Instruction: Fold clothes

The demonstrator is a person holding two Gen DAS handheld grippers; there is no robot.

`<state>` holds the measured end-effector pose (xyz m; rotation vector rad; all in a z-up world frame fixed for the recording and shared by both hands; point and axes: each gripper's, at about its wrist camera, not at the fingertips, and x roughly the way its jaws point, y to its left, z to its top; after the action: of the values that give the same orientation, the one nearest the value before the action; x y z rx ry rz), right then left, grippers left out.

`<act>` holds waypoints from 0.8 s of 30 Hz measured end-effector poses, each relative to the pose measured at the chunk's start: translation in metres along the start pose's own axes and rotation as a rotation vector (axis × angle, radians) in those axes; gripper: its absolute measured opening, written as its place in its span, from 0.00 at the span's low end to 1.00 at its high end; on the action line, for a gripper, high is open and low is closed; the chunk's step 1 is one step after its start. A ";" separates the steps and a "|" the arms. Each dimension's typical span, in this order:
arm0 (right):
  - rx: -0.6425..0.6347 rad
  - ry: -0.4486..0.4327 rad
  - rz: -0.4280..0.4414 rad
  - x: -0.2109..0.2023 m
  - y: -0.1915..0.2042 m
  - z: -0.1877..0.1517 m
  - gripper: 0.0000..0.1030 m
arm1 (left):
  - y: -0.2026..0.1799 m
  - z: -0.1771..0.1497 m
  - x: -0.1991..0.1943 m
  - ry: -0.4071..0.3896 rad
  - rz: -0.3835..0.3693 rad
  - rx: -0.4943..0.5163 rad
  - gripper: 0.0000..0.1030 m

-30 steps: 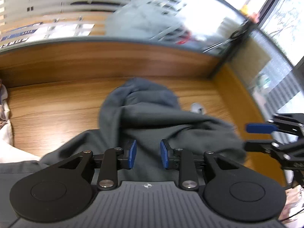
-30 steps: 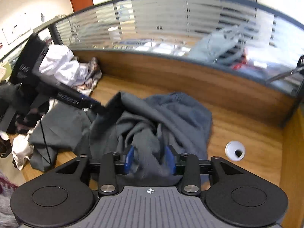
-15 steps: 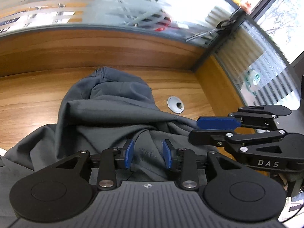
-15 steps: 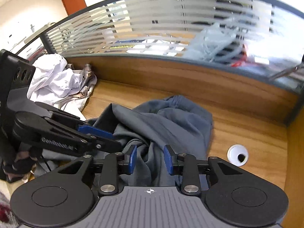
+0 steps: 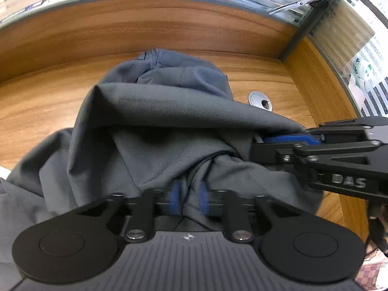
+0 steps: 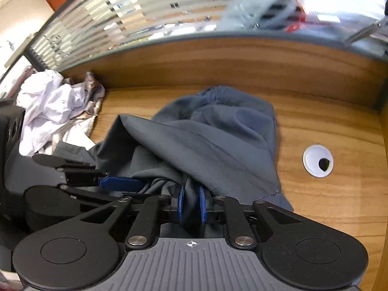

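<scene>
- The grey garment [image 5: 169, 121] is lying bunched in a heap on the wooden table [image 5: 36, 101], toward the corner where two low wooden walls are meeting.
- Its gathered band is pointing toward the far wall; a long fold is running across the heap from left to right in the left wrist view.
- The left tool [image 5: 189, 200] is pointing steeply down at the near edge of the heap. Its blue pads [image 5: 175, 198] are blurred, standing close together with a ridge of grey cloth pinched between them; it is holding the garment.
- The right tool [image 6: 191, 205] is also pointing down into the heap just beside the left one. Its jaws are closing, standing narrow, with a fold of the same grey cloth between the blue pads [image 6: 180, 202] and the pads appearing to press on it.
- In the left wrist view the right tool is coming in from the right side, its pad half under the long fold.
- A round grey cable port [image 6: 318, 161] is sitting in the table, near the garment on its right and apart from it.
- A crumpled pile of white clothing [image 6: 51, 106] is lying at the left end of the table against the far wall.
- A pair of scissors [image 5: 300, 2] is resting on top of the far wall near the corner.
</scene>
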<state>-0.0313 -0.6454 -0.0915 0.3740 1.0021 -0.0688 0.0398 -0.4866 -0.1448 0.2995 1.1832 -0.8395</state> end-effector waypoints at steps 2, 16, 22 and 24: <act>-0.026 0.014 -0.031 0.009 0.002 -0.002 0.17 | 0.002 -0.002 -0.005 -0.017 -0.009 -0.002 0.02; -0.044 -0.240 -0.016 -0.075 0.007 0.029 0.03 | 0.008 0.057 -0.133 -0.312 -0.146 0.027 0.01; -0.009 -0.461 -0.032 -0.133 0.008 0.065 0.03 | -0.001 0.107 -0.189 -0.508 -0.199 0.054 0.00; -0.002 -0.541 -0.042 -0.151 0.010 0.079 0.03 | -0.002 0.118 -0.202 -0.548 -0.202 0.058 0.00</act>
<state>-0.0474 -0.6800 0.0748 0.3083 0.4748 -0.1963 0.0941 -0.4760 0.0823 -0.0111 0.6819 -1.0511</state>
